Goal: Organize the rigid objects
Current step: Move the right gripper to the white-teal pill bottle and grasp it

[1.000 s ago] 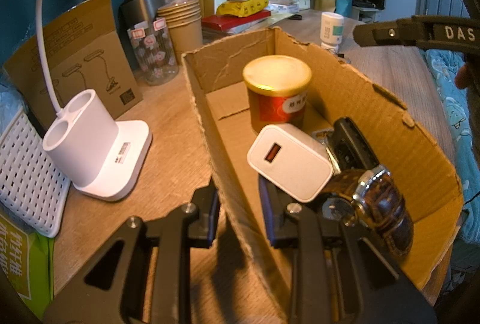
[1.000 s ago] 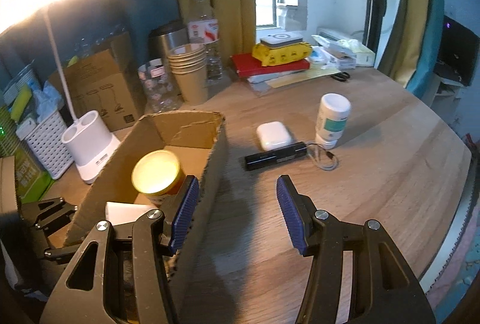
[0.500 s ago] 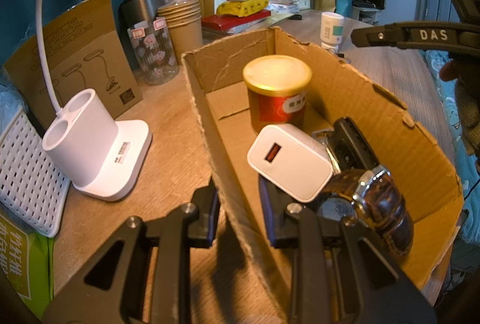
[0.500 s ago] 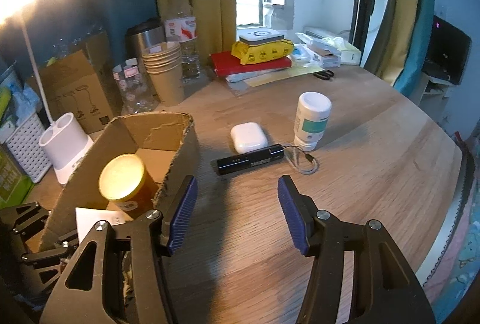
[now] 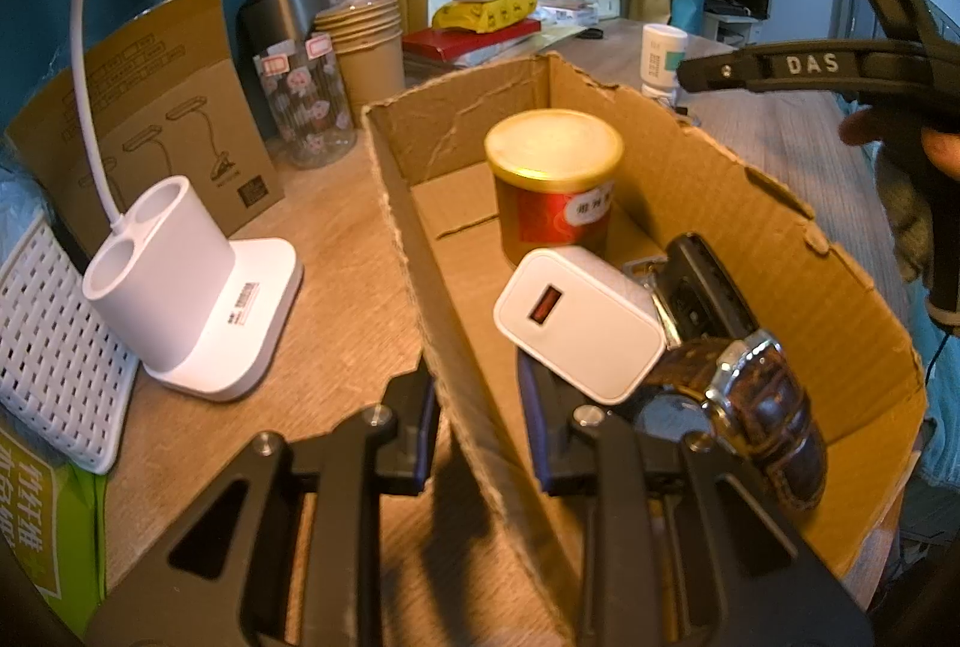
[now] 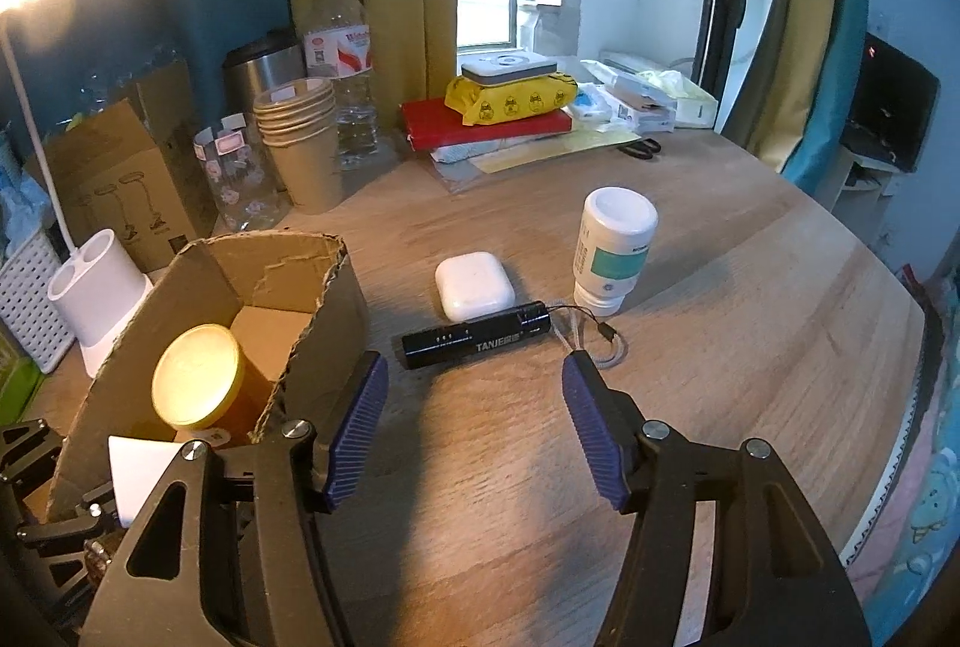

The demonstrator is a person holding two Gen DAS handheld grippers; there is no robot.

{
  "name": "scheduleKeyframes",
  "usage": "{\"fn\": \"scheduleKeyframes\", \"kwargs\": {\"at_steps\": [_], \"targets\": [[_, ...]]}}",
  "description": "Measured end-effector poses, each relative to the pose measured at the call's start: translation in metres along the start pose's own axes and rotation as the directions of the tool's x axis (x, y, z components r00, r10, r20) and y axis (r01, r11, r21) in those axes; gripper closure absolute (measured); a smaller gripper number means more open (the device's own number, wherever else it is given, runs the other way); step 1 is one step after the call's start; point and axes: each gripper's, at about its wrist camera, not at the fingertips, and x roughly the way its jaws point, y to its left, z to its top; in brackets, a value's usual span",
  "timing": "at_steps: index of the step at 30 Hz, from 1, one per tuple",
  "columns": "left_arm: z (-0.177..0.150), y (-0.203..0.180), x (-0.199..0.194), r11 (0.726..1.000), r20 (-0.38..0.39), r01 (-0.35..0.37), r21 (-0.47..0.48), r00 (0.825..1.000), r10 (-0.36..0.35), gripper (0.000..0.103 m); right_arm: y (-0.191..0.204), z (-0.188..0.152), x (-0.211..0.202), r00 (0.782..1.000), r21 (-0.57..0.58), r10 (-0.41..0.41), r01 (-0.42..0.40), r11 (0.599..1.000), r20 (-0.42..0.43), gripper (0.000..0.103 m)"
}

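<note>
Cardboard box sits on the wooden worktop, w/ a gold-lidded red tin, a white USB charger, a black key fob and a brown-strapped watch inside. Your left gripper has its jaws closed on the box's near-left wall, one pad outside, one inside. Your right gripper hovers over bare worktop right of the box; its jaws have just been opening, nothing between them, and they stand apart. Just ahead of them lies a black flashlight w/ a cord loop at its right end, a white earbud case touching or just behind it, and a white bottle w/ teal label upright near the flashlight's right end. A white lamp base stands left of the box.
</note>
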Motion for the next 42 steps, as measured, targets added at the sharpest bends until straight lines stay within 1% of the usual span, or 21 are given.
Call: {"fn": "scheduleKeyframes", "kwargs": {"at_steps": [12, 23, 36, 37, 41, 42], "targets": [[0.000, 0.000, 0.000, 1.000, 0.000, 0.000, 0.000, 1.000, 0.000, 0.077, -0.028, 0.021, 0.024, 0.999, 0.037, -0.048, 0.048, 0.998, 0.007, 0.039], [0.000, 0.000, 0.000, 1.000, -0.001, 0.001, 0.000, 1.000, -0.001, 0.077, -0.055, 0.039, 0.060, 0.994, 0.055, -0.104, 0.105, 0.993, -0.013, 0.039], [0.000, 0.000, 0.001, 1.000, -0.003, 0.004, -0.002, 1.000, -0.004, 0.077, -0.074, 0.053, 0.090, 0.988, 0.041, -0.150, 0.151, 0.988, -0.027, 0.039], [0.000, 0.000, 0.001, 1.000, -0.003, 0.004, -0.002, 1.000, -0.004, 0.077, -0.074, 0.053, 0.092, 0.988, 0.042, -0.151, 0.152, 0.987, -0.028, 0.040], [0.000, 0.000, 0.001, 1.000, -0.003, 0.004, -0.002, 1.000, -0.004, 0.077, -0.073, 0.053, 0.091, 0.989, 0.029, -0.147, 0.147, 0.989, -0.023, 0.055], [0.000, 0.000, 0.001, 1.000, -0.003, 0.004, -0.002, 1.000, -0.004, 0.077, -0.072, 0.053, 0.090, 0.989, 0.024, -0.147, 0.148, 0.989, -0.020, 0.056]]}}
